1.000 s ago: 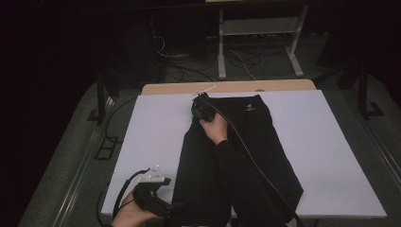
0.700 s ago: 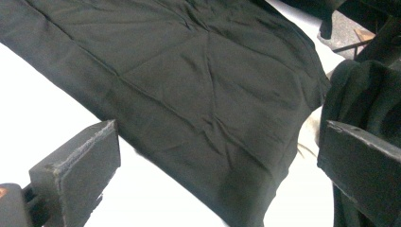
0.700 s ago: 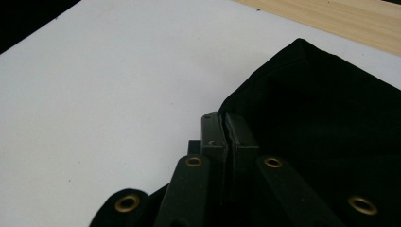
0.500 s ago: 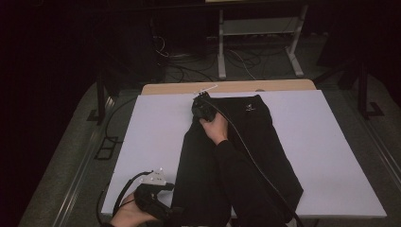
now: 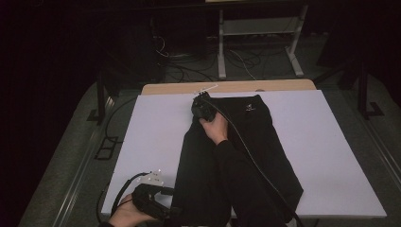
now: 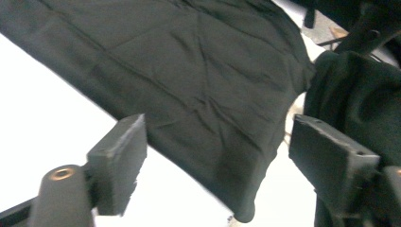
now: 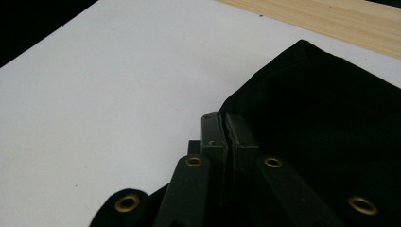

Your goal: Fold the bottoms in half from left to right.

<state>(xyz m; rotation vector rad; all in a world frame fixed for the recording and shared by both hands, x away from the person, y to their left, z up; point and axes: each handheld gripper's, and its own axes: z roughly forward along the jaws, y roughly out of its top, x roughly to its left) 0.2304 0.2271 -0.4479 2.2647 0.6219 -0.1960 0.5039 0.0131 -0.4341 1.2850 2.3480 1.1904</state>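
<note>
A black garment [image 5: 239, 161] lies lengthwise on the white tabletop [image 5: 331, 142], running from the far edge, just short of the bare wooden strip [image 5: 227, 87], down to the near edge. The right claw [image 5: 202, 105] sits at the garment's far left corner, near the far edge of the tabletop; in the right gripper view its jaws are clenched together on the cloth's edge [image 7: 265, 113]. The left claw [image 5: 163, 201] rests at the near edge, just beside the garment's near left corner. Its jaws have just been closing, yet in the left gripper view they stand apart with the cloth's corner [image 6: 227, 156] between them, the pads not pressing on it.
</note>
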